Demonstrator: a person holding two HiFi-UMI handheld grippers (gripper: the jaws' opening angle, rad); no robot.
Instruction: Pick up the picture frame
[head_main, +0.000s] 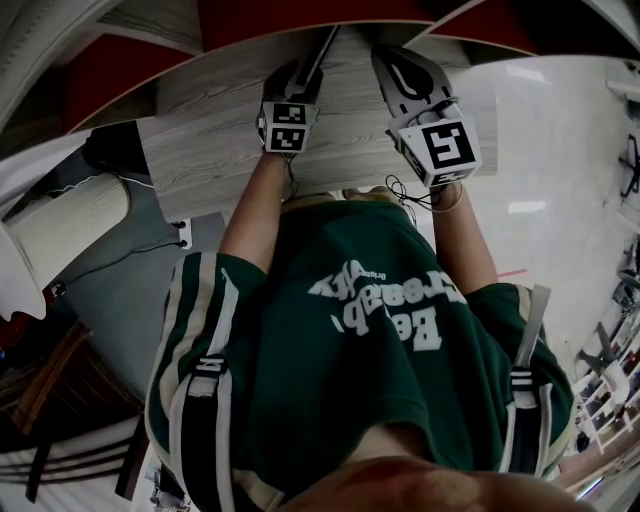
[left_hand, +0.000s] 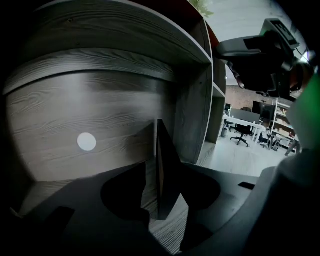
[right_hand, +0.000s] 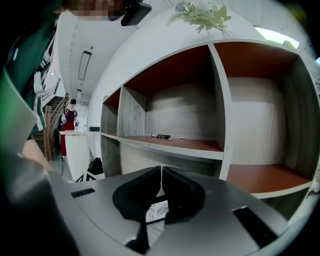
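- The picture frame (left_hand: 160, 145) stands upright and edge-on between the jaws of the left gripper (left_hand: 163, 167). It shows as a thin dark slab that reaches up past the jaw tips.
- Those jaws are spread, one on each side of the frame. A sliver of wood grain shows between the frame and the jaw on its left.
- On the other side, a dark wedge on the frame merges with the dark jaw, so contact there cannot be told.
- The frame's lower end sits over a wood-grain shelf board (left_hand: 167, 235) that runs under the jaws.
- Ahead of the jaws is the compartment's back panel (left_hand: 60, 105), which carries a round white dot (left_hand: 86, 142). A side wall (left_hand: 192, 120) rises just right of the frame.
- Up and to the right of the left jaws, well apart from the frame, hangs the right gripper (right_hand: 161, 172).
- Its jaws are pressed together, with only a hairline slit between the tips and nothing seen pinched there.
- Below the right jaws, in the gap near their base, lies a white printed sheet (right_hand: 156, 212) with the word "NATURE". Whether it belongs to the frame cannot be told.
- Beyond the right jaws stands a shelf unit (right_hand: 220, 150), with small dark items (right_hand: 161, 136) on its middle board and a plant (right_hand: 200, 15) on top.
- In the head view, a person in a green shirt (head_main: 370, 330) holds both grippers out over the wood-grain board.
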